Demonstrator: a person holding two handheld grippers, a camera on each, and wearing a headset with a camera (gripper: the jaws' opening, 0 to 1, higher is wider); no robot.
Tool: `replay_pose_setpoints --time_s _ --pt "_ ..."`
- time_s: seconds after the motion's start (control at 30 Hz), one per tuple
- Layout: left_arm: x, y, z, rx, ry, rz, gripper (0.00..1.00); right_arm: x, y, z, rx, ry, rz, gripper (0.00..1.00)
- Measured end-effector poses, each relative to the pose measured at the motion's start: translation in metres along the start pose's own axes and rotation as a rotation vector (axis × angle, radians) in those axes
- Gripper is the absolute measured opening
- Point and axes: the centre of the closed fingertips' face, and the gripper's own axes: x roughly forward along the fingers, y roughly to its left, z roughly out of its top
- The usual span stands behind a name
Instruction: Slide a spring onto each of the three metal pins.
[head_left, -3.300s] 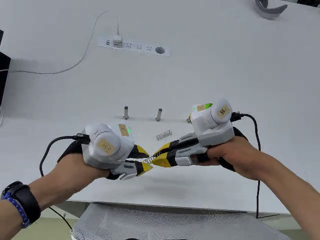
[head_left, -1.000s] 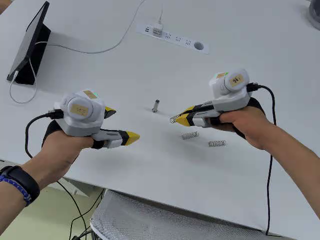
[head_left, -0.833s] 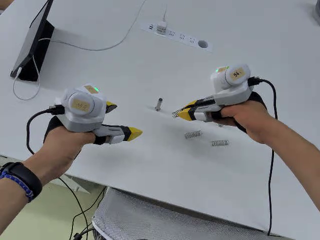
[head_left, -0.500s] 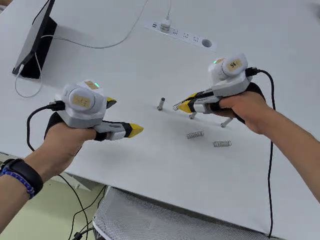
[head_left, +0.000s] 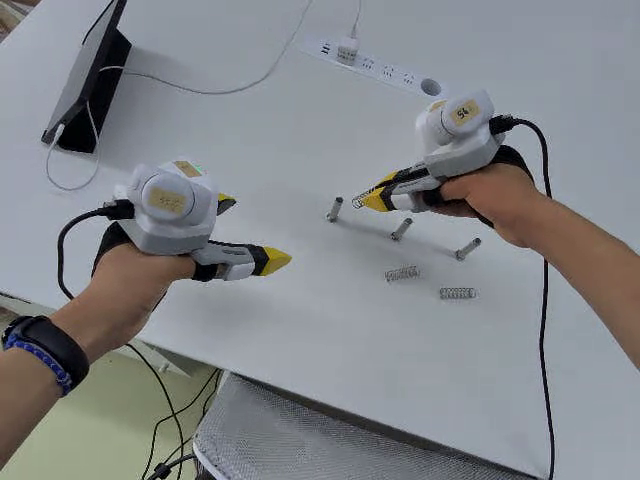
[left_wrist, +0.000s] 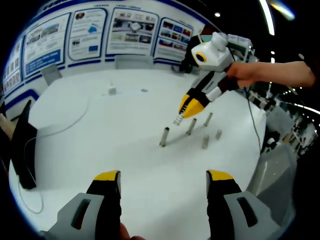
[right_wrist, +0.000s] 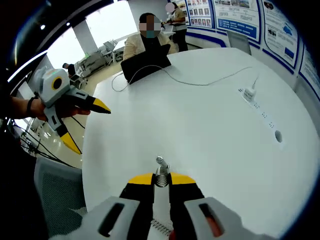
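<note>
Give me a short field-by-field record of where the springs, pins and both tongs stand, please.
right tongs: shut on the held spring
held spring: sticks out past the tips, close to the end pin, not on it
pins: three, standing, all bare
loose springs: two, lying on the table beside the pins
left tongs: open, empty, held off to the side of the pins

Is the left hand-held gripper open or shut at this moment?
Open: the left hand-held gripper has its yellow-tipped jaws wide apart, with nothing held between them.
</note>
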Motion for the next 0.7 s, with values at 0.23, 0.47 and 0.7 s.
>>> replay_pose_setpoints --time_s 0.23,0.47,0.7 --pt "-0.001 0.001 -0.001 -0.003 0.004 0.001 0.73 0.006 0.001 0.005 -0.024 0.011 0.007 0.12" --pt "-0.002 0.002 -0.003 -0.007 0.007 -0.002 0.73 0.013 0.002 0.008 -0.047 0.027 0.017 0.12" --pt "-0.003 0.003 -0.005 -0.019 0.008 0.000 0.73 0.020 0.004 0.008 -0.065 0.041 0.027 0.12"
